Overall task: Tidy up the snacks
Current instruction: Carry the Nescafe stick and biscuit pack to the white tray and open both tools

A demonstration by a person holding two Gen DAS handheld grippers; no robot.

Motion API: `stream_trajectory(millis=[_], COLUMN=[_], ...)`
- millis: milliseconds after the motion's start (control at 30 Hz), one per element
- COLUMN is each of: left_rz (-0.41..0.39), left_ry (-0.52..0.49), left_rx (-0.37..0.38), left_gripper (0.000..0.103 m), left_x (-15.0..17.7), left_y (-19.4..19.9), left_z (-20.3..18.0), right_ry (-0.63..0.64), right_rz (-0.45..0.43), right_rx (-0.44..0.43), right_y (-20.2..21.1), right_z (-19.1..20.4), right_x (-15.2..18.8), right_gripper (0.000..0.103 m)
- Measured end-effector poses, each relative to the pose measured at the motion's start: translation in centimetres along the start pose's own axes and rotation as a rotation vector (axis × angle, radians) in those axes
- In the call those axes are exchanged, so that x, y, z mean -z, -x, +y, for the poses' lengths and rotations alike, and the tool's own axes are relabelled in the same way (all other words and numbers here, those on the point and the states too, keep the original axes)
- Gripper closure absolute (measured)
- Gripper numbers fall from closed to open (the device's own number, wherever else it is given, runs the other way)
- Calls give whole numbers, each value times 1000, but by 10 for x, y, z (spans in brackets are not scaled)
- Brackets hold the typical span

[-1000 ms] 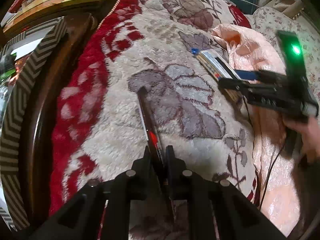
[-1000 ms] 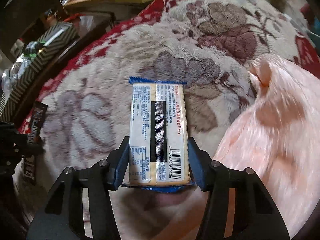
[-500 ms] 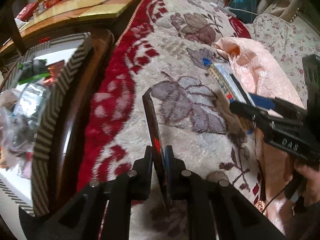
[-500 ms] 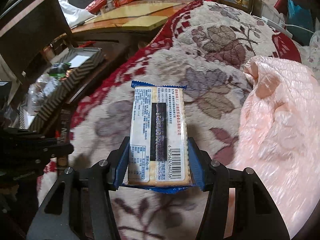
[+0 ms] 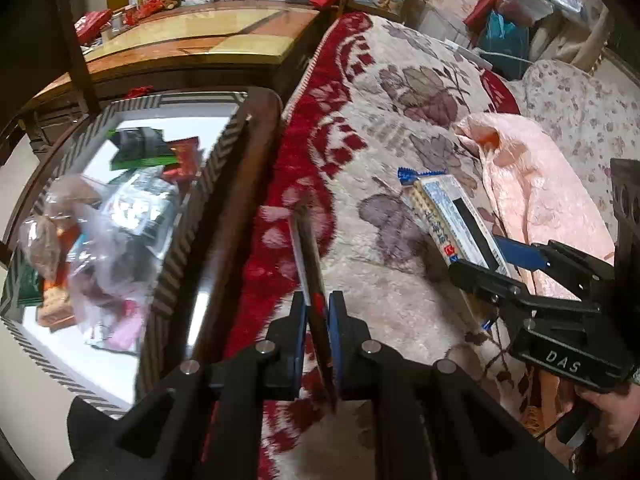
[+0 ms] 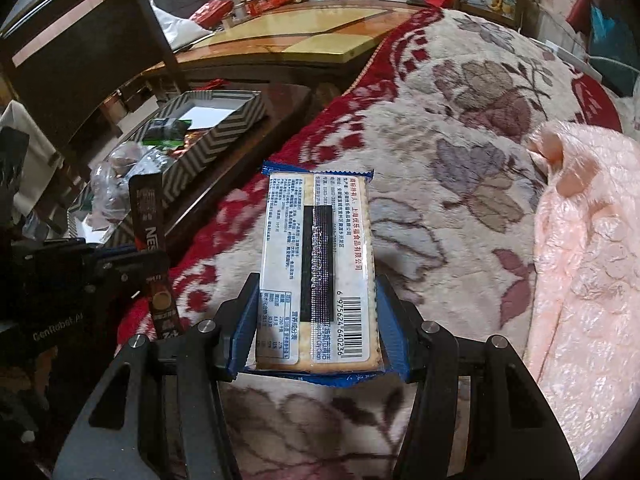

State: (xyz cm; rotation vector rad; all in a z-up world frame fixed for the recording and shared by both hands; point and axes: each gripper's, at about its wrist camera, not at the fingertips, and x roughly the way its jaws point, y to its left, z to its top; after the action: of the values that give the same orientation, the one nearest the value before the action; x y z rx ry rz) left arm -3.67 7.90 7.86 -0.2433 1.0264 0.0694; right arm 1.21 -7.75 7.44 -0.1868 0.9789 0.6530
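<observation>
Left wrist view: left gripper clenched on thin dark coffee sachet, held edge-on above red/cream floral blanket, w/ striped box of snacks beyond to its left. Right wrist view: right gripper grasping cracker pack by both long sides, label up, over same blanket; pink quilt at right.

Left hand-held gripper clamps a thin sachet above the blanket.
</observation>
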Motion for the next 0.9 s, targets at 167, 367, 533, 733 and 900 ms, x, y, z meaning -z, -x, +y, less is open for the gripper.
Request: stream_trajectory(millis=[167, 367, 533, 733, 900], left_rz=[-25, -61, -71, -13, 67], left_ry=[14, 42, 76, 84, 74], left_rx=[-19, -43, -57, -1, 6], left_gripper=[90, 90, 91, 90, 80], left_x=[-1, -7, -12, -2, 11], left_y=[11, 26, 32, 29, 4], left_z=[14, 36, 59, 61, 38], right_ry=[31, 65, 100, 117, 69], right_rz=[-6, -12, -14, -26, -3], right_rx=[-1, -18, -41, -52, -46], right_y=[3, 4, -2, -3, -7], right_z=[19, 41, 61, 73, 55], right_x=[-6, -20, -37, -51, -43], right_gripper=[49, 49, 49, 49, 49])
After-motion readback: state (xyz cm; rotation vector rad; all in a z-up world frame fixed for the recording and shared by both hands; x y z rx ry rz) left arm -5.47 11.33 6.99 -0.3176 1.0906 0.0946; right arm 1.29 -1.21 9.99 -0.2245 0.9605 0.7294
